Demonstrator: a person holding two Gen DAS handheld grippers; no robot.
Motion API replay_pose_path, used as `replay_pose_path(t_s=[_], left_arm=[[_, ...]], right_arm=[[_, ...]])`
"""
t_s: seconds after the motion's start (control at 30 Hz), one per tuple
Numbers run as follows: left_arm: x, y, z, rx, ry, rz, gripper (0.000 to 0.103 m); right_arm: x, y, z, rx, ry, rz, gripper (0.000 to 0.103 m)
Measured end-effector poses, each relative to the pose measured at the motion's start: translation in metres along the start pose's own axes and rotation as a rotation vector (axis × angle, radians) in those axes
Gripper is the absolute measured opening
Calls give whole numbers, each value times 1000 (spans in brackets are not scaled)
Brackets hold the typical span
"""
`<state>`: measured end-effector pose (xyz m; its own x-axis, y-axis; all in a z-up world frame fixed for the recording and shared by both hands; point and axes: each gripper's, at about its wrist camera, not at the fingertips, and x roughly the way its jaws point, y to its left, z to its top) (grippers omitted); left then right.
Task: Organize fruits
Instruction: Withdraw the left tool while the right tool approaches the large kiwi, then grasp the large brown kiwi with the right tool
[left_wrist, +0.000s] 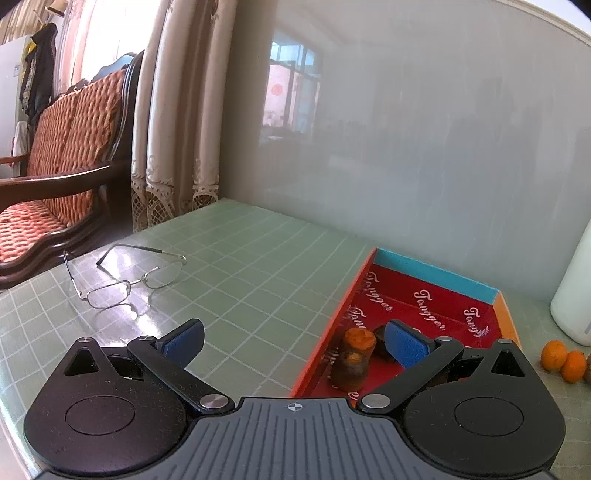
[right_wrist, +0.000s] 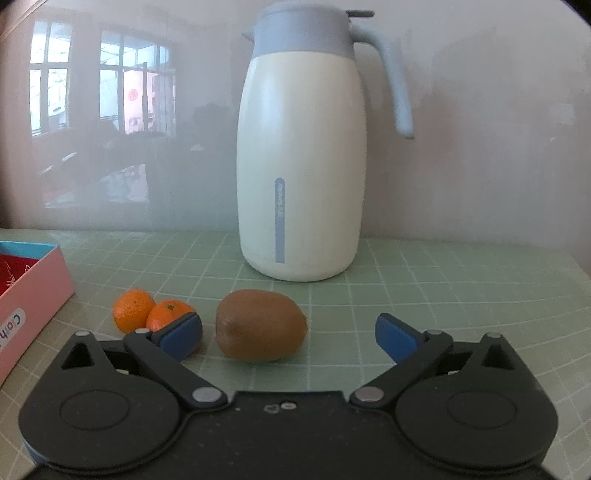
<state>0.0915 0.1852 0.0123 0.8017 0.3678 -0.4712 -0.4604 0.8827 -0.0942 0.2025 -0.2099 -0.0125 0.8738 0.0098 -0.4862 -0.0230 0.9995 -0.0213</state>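
In the right wrist view a brown kiwi (right_wrist: 260, 325) lies on the green grid mat. It sits between the wide-open fingers of my right gripper (right_wrist: 288, 332), and neither blue pad touches it. Two small tangerines (right_wrist: 133, 309) (right_wrist: 168, 312) sit just left of it, behind the left finger. A red-lined box (left_wrist: 436, 271) (right_wrist: 33, 295) holds a brown stub with an orange cut top (left_wrist: 352, 358) and a dark lump (left_wrist: 380, 339), partly hidden by a finger. My left gripper (left_wrist: 293, 343) is open and holds nothing, its right finger over the box's near corner.
A tall white jug with a grey-blue lid and handle (right_wrist: 303, 166) stands against the wall behind the kiwi. A pair of glasses (left_wrist: 129, 280) lies on the mat left of the box. An armchair and curtains stand beyond the table's left edge.
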Motion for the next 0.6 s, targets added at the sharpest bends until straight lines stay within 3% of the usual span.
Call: replay_pose_path(t_s=[0.2, 0.43, 0.6], left_arm=[[2, 0, 0, 11, 5, 3, 103], [4, -3, -3, 33, 11, 7, 103], [3, -4, -4, 41, 12, 10, 103]], right_arm=[[12, -4, 3, 35, 31, 22, 97], [25, -10, 5, 96, 81, 79, 80], [31, -11, 4, 114, 104, 93, 79]])
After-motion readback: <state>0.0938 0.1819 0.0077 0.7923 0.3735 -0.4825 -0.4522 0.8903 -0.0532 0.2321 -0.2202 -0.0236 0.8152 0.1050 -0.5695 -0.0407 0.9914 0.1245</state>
